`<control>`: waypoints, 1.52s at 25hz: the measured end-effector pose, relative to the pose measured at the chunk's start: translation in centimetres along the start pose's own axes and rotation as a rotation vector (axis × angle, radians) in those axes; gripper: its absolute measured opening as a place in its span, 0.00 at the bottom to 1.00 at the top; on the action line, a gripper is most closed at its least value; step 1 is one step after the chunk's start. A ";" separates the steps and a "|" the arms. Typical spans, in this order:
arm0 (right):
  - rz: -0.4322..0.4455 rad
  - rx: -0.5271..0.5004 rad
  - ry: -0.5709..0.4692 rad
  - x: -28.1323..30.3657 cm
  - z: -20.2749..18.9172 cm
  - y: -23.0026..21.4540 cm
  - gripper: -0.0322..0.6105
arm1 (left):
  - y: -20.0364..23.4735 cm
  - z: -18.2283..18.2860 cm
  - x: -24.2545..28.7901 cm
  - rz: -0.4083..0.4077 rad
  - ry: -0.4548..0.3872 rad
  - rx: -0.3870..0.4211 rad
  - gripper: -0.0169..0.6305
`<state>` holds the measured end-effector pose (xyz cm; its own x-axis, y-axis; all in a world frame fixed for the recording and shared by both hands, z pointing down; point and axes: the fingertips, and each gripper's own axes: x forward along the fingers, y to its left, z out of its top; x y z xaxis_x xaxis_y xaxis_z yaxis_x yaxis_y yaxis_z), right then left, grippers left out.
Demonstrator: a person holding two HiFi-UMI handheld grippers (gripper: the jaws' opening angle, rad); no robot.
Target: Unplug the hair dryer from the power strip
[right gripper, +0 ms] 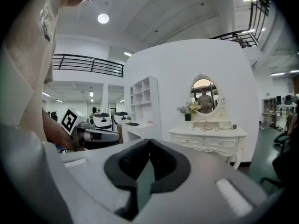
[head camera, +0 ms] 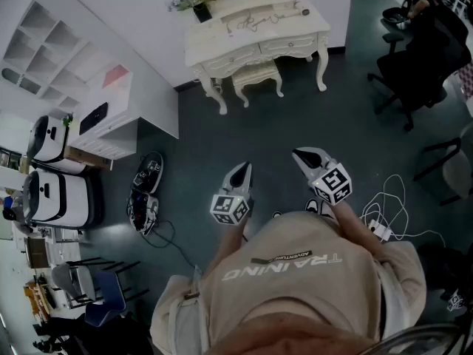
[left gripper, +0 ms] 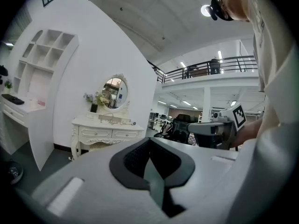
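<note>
A white dressing table (head camera: 290, 46) stands across the room, with a thin cord (head camera: 251, 23) and a long pale object (head camera: 295, 7) on its top; I cannot tell whether that is the hair dryer. The same table shows in the left gripper view (left gripper: 110, 133) and the right gripper view (right gripper: 208, 139). On the floor at my right lies a small white block (head camera: 378, 228) with loose white cables, possibly a power strip. My left gripper (head camera: 242, 170) (left gripper: 149, 140) and right gripper (head camera: 303, 154) (right gripper: 148, 141) are held at chest height, far from the table, both shut on nothing.
A white stool (head camera: 257, 76) sits under the table, an oval mirror (right gripper: 203, 90) above it. A white shelf unit (head camera: 66, 58) and white machines (head camera: 59, 191) stand at the left. A black device (head camera: 145, 191) lies on the floor. Black office chairs (head camera: 414, 65) are at the right.
</note>
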<state>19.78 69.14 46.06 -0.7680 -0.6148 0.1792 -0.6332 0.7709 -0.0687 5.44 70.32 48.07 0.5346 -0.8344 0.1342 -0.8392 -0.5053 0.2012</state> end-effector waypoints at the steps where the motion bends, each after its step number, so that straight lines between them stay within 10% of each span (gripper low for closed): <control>1: -0.002 -0.002 -0.003 0.4 0.1 0.0 0.06 | 0.4 0.0 0.1 -0.002 -0.001 0.000 0.04; 22: -0.051 0.068 0.069 9.1 -3.2 -1.0 0.06 | 10.4 -3.6 2.0 -0.016 0.077 -0.028 0.04; 38: 0.128 0.154 0.041 21.1 -0.8 -18.7 0.06 | 15.9 2.8 18.4 0.107 0.080 0.028 0.04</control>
<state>15.54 41.89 51.91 -0.8409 -0.5034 0.1985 -0.5398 0.8062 -0.2420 1.67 46.35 51.05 0.4471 -0.8643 0.2304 -0.8937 -0.4211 0.1545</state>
